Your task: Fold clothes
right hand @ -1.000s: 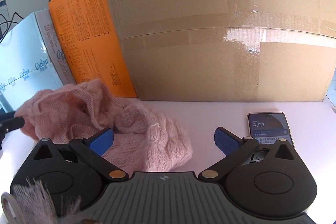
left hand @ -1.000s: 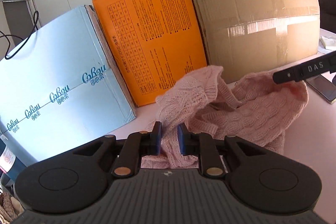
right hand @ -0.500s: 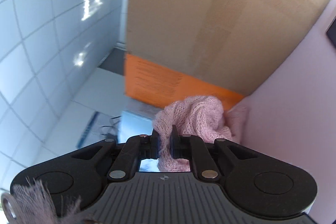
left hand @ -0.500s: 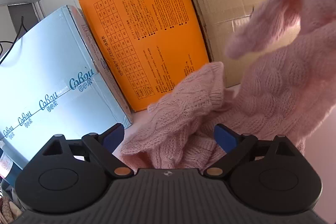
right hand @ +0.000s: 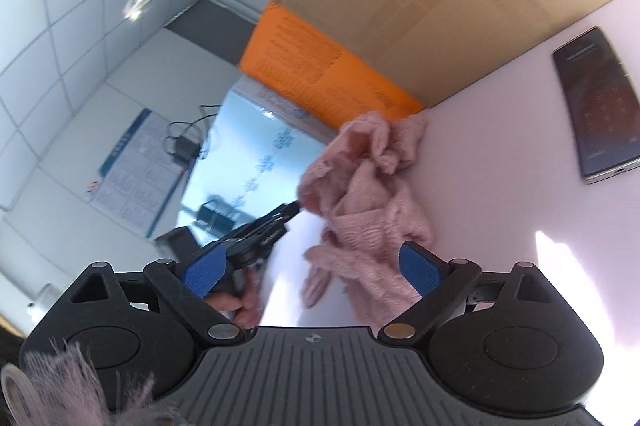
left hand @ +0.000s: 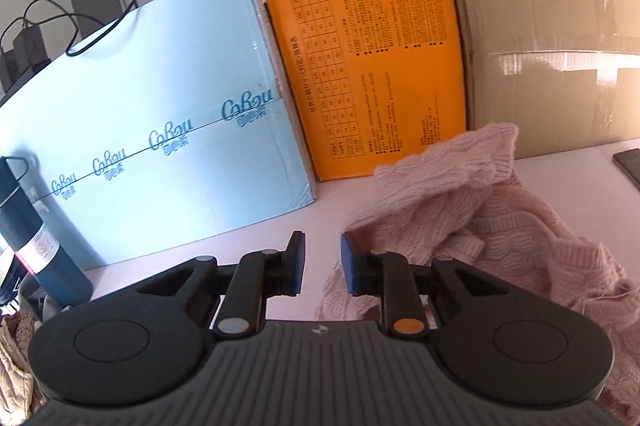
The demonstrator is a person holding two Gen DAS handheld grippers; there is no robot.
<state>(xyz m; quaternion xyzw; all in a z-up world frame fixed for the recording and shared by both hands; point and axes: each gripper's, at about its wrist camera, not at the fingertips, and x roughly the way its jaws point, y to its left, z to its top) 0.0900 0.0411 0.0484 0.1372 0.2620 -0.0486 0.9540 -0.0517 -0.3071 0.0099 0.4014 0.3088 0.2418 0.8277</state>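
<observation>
A pink knitted sweater (left hand: 500, 226) lies crumpled on the pale table (left hand: 240, 242), right of my left gripper (left hand: 322, 266). The left jaws are closing to a narrow gap, and I see nothing between the pads; a sweater edge lies under the right finger. In the right wrist view, which is rolled, the sweater (right hand: 368, 194) lies in a heap beyond my right gripper (right hand: 312, 266). Its jaws are opening wide and the pads touch no cloth. The left gripper (right hand: 294, 208) shows there too, held by a hand just left of the heap.
A light blue box (left hand: 160, 146), an orange box (left hand: 372, 66) and a taped brown carton (left hand: 552, 46) stand in a row along the table's back. A phone (right hand: 596, 106) lies right of the sweater. A dark bottle (left hand: 28, 226) stands at the far left.
The right gripper lifted part of the sweater, then let it go; the cloth has dropped back into a heap. The left jaws let go, opened wide, then narrowed again beside the sweater.
</observation>
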